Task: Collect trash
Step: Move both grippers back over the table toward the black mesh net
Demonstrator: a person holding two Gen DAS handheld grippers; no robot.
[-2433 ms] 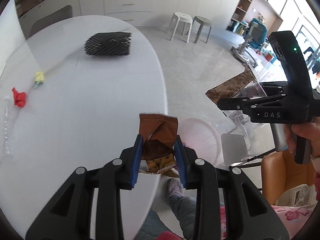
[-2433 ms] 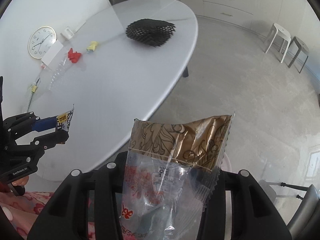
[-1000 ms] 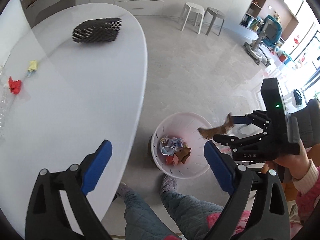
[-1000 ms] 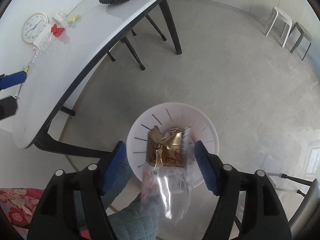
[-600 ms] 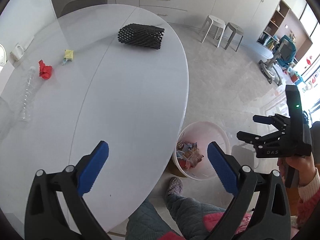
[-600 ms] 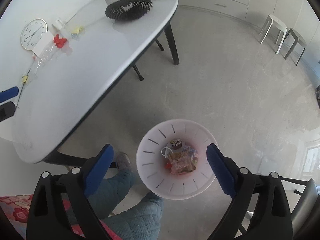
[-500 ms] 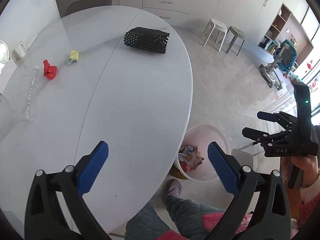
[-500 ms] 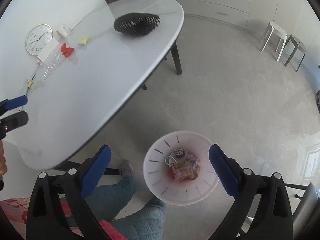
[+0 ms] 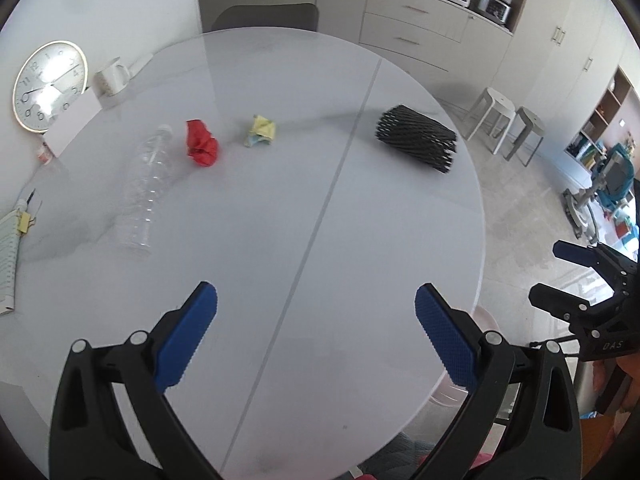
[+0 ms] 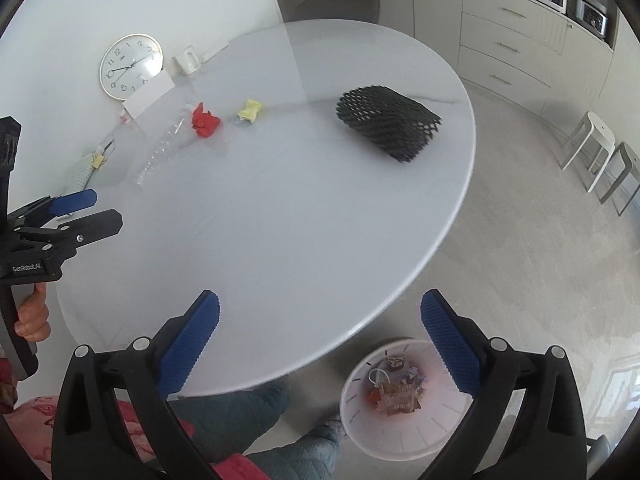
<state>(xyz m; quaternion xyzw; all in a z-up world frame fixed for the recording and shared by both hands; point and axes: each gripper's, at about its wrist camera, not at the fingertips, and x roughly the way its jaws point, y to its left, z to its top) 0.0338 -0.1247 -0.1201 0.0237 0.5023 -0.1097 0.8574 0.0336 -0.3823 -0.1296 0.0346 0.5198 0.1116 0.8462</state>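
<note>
At the bottom of both wrist views, the left gripper (image 9: 316, 320) and the right gripper (image 10: 320, 328) stand wide apart and hold nothing. The white bin (image 10: 360, 432), lower right in the right view, already contains wrappers. On the table (image 9: 360, 260) lie a red crumpled paper (image 9: 202, 143), a yellow scrap (image 9: 261, 131) and a clear bottle (image 9: 146, 188) at upper left, and a black foam net (image 9: 416, 143) at upper right. I think the next step is to reach for one piece; it is better to come from above, centre the fingers around it and close gently, since crumpled paper slides easily.
</note>
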